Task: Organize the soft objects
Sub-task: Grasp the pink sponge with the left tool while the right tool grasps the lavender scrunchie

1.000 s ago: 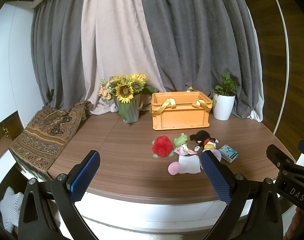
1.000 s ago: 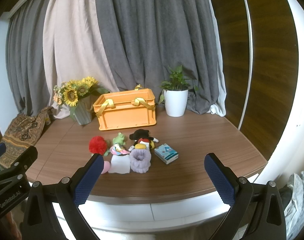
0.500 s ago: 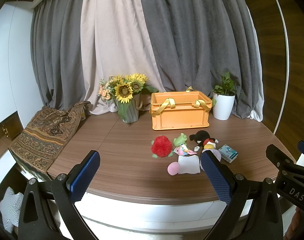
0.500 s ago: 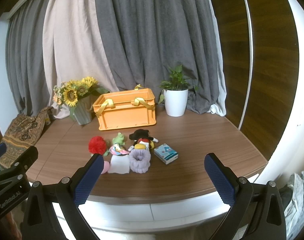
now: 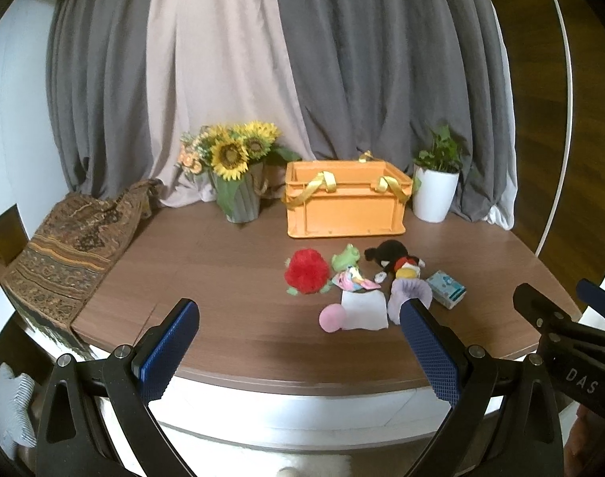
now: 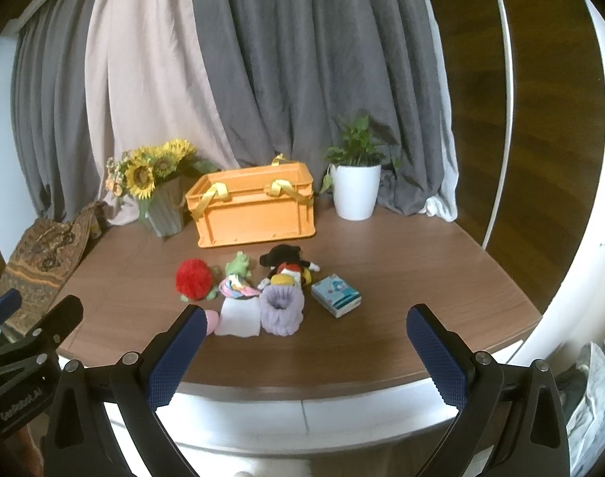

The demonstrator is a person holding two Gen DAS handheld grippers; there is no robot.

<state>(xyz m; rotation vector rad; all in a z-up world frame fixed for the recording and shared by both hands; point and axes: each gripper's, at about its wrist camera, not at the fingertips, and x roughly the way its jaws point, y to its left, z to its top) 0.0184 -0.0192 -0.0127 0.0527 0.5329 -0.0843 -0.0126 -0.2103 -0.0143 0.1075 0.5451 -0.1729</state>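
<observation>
I see the wooden table (image 6: 401, 274) with the orange crate (image 6: 258, 214) at its far centre, open and upright. Soft objects cluster just near of it: red pompom toy (image 6: 194, 279) leftmost, black mouse plush (image 6: 286, 263) right, purple scrunchie (image 6: 281, 310) and white cloth (image 6: 238, 318) nearest, green frog plush (image 6: 238, 264) between. My left gripper (image 5: 298, 348) and right gripper (image 6: 306, 351) both hang off the near edge, jaws spread wide, holding nothing.
</observation>
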